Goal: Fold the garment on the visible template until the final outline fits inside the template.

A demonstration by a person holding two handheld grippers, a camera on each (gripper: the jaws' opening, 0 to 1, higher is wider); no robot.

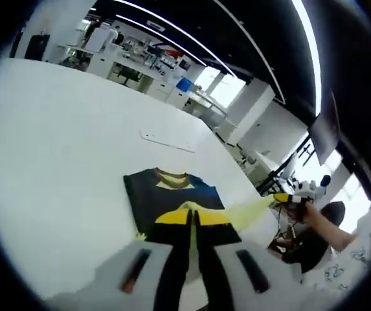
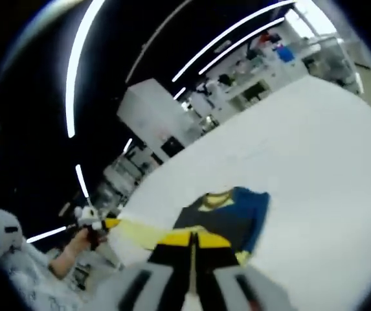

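My L gripper (image 1: 191,269) & R gripper (image 2: 191,275) each look clamped on the jersey (image 1: 175,207) hem, yellow band pinched btwn jaws, rest lying on white table (image 1: 62,162). Mid-fold, I reckon; next: carry hem fwd toward collar (image 1: 172,178)

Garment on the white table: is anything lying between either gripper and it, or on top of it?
Nothing visible does. The garment lies flat on the white table, directly ahead of the left gripper and the right gripper. The thin flat strip lies beyond its collar.
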